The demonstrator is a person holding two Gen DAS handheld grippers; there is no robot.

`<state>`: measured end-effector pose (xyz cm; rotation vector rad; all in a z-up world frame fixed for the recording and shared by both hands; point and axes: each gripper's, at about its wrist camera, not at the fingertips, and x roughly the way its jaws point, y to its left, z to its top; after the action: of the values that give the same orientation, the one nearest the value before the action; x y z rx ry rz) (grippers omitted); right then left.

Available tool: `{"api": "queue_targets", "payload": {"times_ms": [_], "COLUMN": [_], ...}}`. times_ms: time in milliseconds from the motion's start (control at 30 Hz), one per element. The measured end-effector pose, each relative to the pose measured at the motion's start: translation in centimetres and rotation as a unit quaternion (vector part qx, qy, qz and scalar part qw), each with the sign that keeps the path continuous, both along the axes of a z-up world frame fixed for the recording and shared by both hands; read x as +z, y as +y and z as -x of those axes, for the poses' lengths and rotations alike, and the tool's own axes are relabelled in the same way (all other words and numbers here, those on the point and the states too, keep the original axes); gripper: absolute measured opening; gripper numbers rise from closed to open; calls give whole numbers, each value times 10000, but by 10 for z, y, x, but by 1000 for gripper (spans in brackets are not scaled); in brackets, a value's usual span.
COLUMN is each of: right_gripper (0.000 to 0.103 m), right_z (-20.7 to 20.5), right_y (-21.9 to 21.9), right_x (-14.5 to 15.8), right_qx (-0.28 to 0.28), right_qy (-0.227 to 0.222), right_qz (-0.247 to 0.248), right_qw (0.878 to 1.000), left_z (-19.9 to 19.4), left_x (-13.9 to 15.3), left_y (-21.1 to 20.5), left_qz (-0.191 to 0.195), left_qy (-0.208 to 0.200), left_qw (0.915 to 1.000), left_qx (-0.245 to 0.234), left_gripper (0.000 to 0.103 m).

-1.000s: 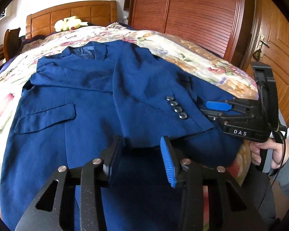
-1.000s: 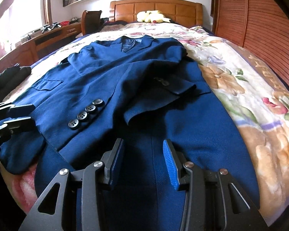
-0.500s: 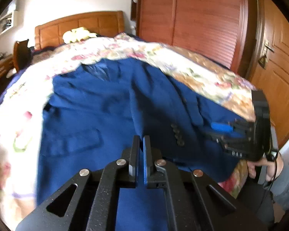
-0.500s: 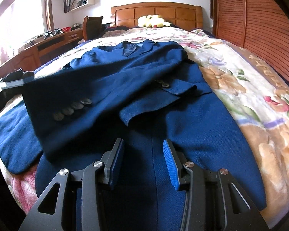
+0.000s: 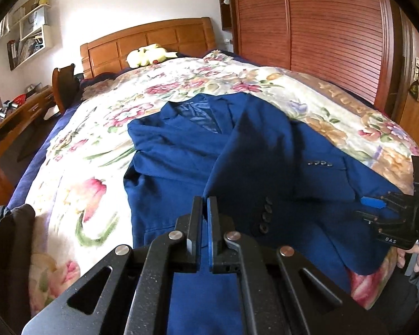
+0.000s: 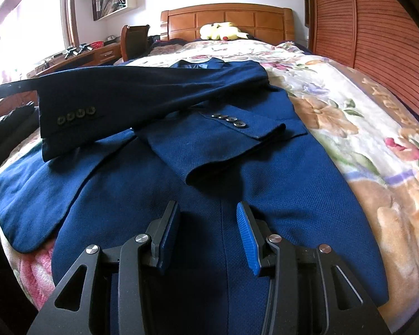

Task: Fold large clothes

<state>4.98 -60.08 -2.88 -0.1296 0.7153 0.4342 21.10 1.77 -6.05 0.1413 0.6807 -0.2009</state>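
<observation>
Left gripper [image 5: 204, 209] pointing downward, jaws closed, pinching the sleeve cuff [image 6: 67, 128] and holding it raised. Right gripper [image 6: 208, 223] also angled down, jaws partly apart, nothing between the pads, hovering low. Hand [image 5: 417, 259] visible on the right gripper's handle in the left view.

I see the navy suit jacket [image 6: 265, 195] lying flat on the floral bed, collar toward the headboard, one buttoned sleeve [image 6: 223, 136] folded across it, the other sleeve [image 6: 125, 97] lifted.
</observation>
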Motion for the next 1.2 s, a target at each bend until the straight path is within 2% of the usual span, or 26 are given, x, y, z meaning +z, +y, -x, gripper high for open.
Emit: {"api": "queue_targets", "payload": {"times_ms": [267,300,400,433,567,633,700,733,1033,1200], "right_gripper": [44,44,44,44,44,45,45,45,45,45], "right_z": [0,0,0,-1,-1,-3,-5,-5,-7,-8], "right_y": [0,0,0,0,4,5,4,4,6,7], "right_x": [0,0,0,0,0,0,0,0,0,3], "right_qx": [3,6,12,12,19,51,74,73,43,-26], "right_qy": [0,3,5,0,-40,-21,6,14,56,150], "right_qz": [0,-4,-19,-19,68,100,95,89,161,238], "right_qw": [10000,10000,10000,10000,10000,9999,9999,9999,9998,9996], "left_z": [22,26,42,48,67,74,82,84,99,104], "left_x": [5,3,-1,-2,-4,-3,-1,-1,-6,-9], "left_y": [19,20,27,30,40,43,46,47,60,64], "left_qz": [-98,-117,-132,-96,127,184,258,278,148,256], "left_qy": [-134,-128,-121,-97,41,74,65,70,18,23], "left_qw": [9992,9990,9986,9986,9977,9970,9966,9965,9964,9968], "left_qx": [377,413,506,513,662,745,781,783,832,751], "left_gripper": [6,15,25,32,37,57,71,73,76,76]}}
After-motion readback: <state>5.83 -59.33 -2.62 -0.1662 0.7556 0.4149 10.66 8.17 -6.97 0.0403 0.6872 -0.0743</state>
